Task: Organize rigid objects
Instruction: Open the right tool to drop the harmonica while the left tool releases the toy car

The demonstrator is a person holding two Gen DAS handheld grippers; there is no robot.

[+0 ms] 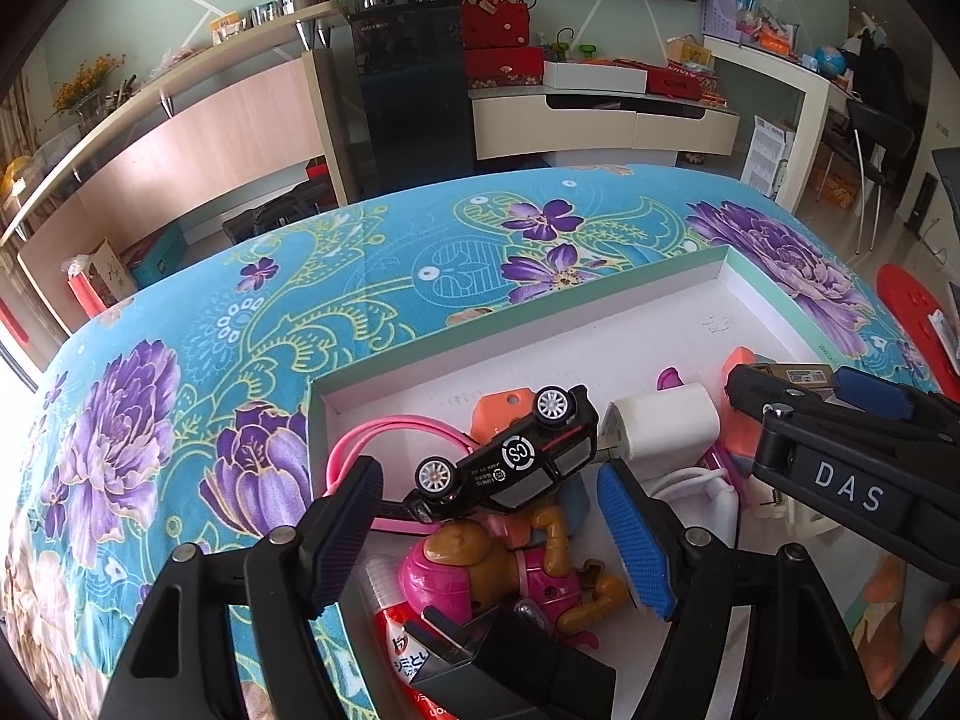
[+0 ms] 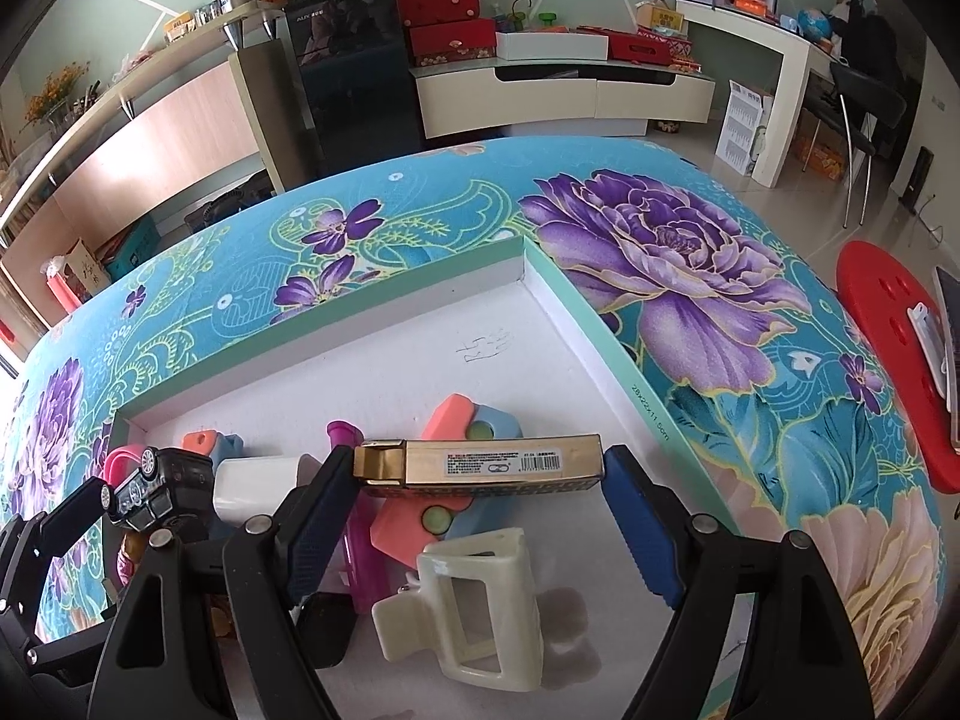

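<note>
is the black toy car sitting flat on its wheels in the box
No, the black toy car lies tipped on its side atop the pink toy figure, wheels facing sideways.

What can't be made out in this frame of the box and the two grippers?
- Left view: the red tube is covered by the black plug and the left gripper; its print is partly hidden.
- Left view: whether the toy car touches either jaw.
- Right view: the gold box label print is too small to read.
- Right view: whether the right gripper actually clamps it.
</note>
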